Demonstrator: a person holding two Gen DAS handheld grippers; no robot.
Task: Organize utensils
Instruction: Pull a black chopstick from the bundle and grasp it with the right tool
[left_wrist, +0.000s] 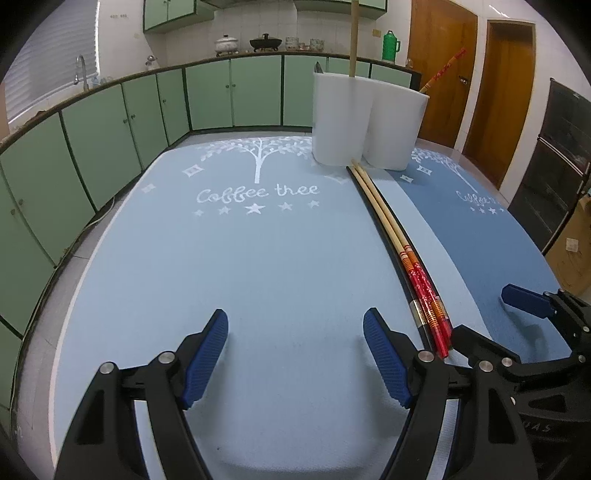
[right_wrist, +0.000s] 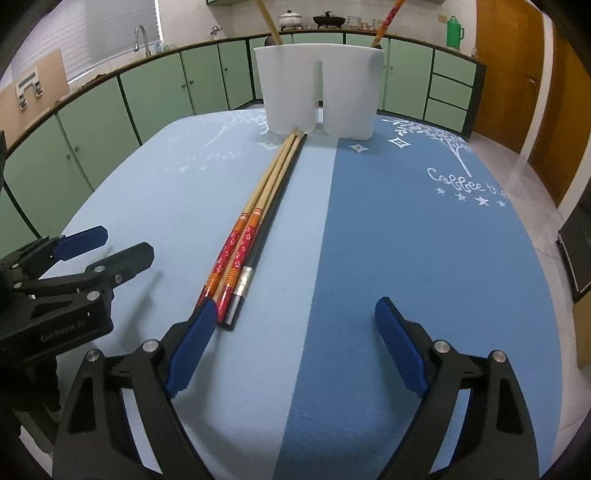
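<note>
We find both the left hand-held gripper (left_wrist: 295, 354) and the right hand-held gripper (right_wrist: 295, 347) spread and empty. The chopsticks (right_wrist: 255, 229) between them look light, stiff and slippery; we judge the patterned ends best to grasp.

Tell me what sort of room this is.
Most likely a home kitchen: green cabinets run under a counter with a sink tap, and pots and a green flask stand on it. Chopsticks lie on a blue table mat.

Chopsticks (right_wrist: 255, 229) on mats (right_wrist: 369, 258), before holder (right_wrist: 317, 88)
</note>
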